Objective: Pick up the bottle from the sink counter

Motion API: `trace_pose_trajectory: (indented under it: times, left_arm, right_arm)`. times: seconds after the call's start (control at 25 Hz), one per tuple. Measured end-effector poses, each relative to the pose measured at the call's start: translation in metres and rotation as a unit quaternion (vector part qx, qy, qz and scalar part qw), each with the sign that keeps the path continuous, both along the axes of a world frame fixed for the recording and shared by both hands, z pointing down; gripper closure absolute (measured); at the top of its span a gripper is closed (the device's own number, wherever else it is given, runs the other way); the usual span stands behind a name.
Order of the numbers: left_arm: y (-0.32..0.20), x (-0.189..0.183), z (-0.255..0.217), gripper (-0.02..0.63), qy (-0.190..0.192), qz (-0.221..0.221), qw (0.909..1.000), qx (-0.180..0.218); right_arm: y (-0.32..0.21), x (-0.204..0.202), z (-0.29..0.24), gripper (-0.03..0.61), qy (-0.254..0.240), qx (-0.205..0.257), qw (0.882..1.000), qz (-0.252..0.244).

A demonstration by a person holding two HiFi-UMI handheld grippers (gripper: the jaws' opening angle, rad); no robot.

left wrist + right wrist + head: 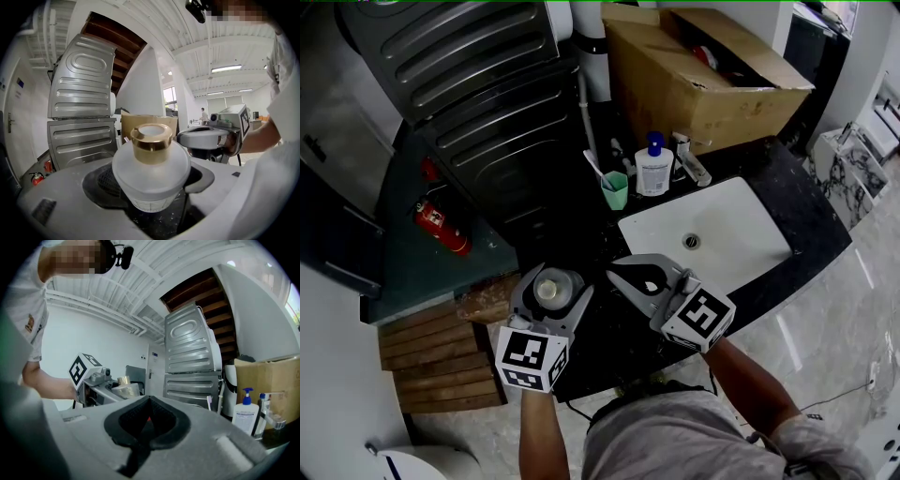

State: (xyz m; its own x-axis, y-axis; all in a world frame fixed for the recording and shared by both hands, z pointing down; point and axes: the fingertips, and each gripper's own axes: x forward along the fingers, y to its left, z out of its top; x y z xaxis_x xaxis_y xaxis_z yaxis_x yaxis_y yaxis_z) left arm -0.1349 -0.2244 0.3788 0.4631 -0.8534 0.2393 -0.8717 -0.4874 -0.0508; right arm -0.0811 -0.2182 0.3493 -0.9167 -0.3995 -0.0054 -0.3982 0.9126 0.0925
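While clamped on the wide body of the bottle point(151, 173) against slipping, hold the left hand-held gripper point(551, 281) left of the sink point(741, 220), apparently clear of the worktop point(811, 202), cap point(151, 143) uppermost against spillage, with the right hand-held gripper point(617, 273), jaws together and empty, nearer the sink's front corner.
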Motion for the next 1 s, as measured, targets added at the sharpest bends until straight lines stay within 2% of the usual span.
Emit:
trace_pose_trajectory:
  times: [1.0]
  left_arm:
    - [-0.0031, 0.0042, -0.0007, 0.284, 0.006, 0.004, 1.0000, 0.002]
  right_arm:
    - [-0.0008, 0.0025, 0.0021, 0.578, 0.005, -0.001, 1.000, 0.003]
